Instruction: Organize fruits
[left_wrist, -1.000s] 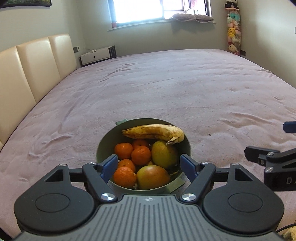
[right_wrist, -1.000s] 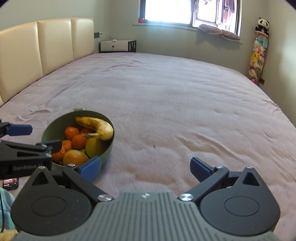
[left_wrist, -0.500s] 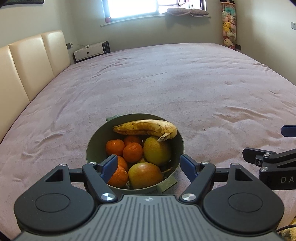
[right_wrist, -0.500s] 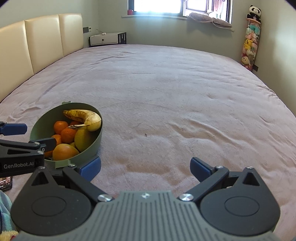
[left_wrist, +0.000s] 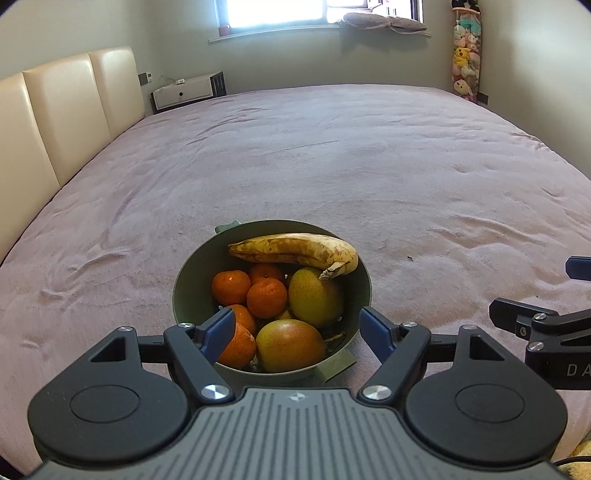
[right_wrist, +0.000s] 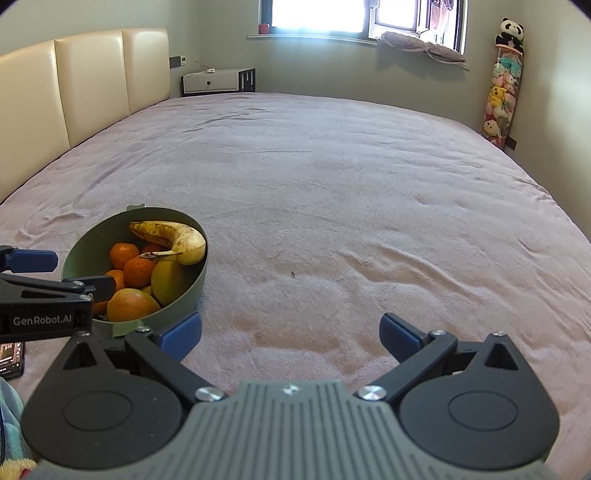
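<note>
While both grippers gape | left gripper (left_wrist: 297, 328) hides bowl (left_wrist: 184, 273) rim | right gripper (right_wrist: 290, 330) holds nothing.

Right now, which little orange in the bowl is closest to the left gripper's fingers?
The orange at the near left of the bowl, partly hidden behind the left gripper's left blue finger. The other oranges sit farther back, toward the banana.

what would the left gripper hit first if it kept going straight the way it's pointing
Probably the fruit at the near side of the green bowl: the left gripper is open and lined up on the large reddish-yellow fruit, beside an orange. Depth is unclear, so the near rim might come first.
</note>
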